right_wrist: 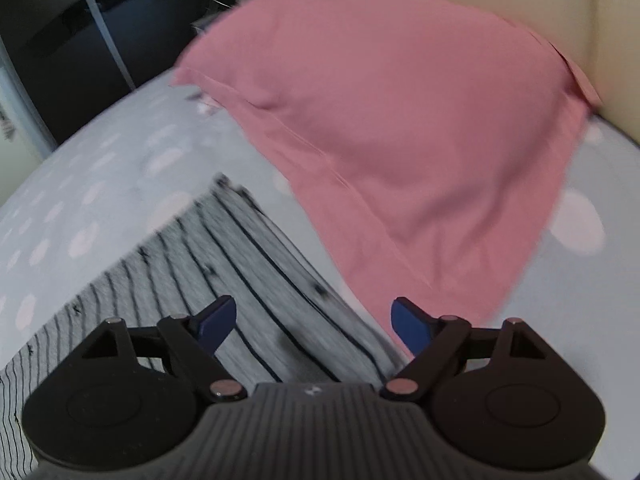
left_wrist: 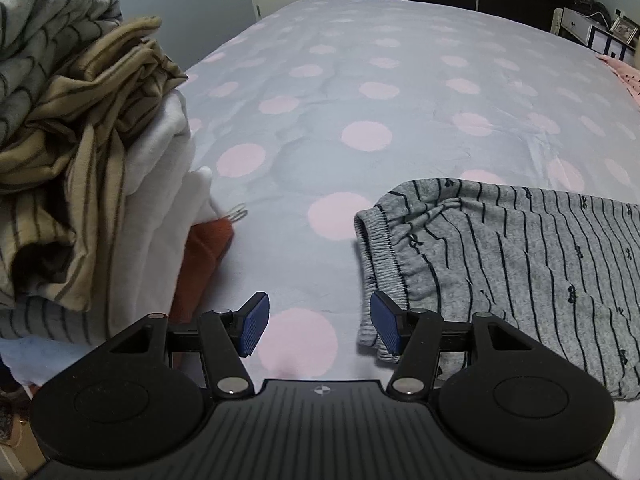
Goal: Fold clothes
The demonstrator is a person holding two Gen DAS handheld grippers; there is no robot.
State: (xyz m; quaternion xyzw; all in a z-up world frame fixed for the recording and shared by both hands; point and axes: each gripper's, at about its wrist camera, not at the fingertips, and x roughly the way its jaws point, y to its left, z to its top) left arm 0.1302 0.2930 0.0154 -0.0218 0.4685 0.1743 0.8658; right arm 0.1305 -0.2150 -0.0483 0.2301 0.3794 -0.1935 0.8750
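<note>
Left tool point(left_wrist: 318, 324) spread, empty, beside grey black-striped knit trousers point(left_wrist: 520, 264) on dotted bed point(left_wrist: 360, 80); right tool point(right_wrist: 314, 326) spread above them.

Left gripper point(left_wrist: 319, 324), black two-finger linkage tool with ribbed blue rubber pads point(left_wrist: 253, 328): jaws spread wide apart, nothing between them; body level, fingers pointing toward the far side of the scene.

Right gripper point(right_wrist: 314, 326), matching black two-finger linkage tool with blue pads point(right_wrist: 412, 330): jaws likewise spread wide, nothing gripped; body roughly level, fingers pointing forward. View somewhat blurred.

Hands and arms holding either tool: out of view.
</note>
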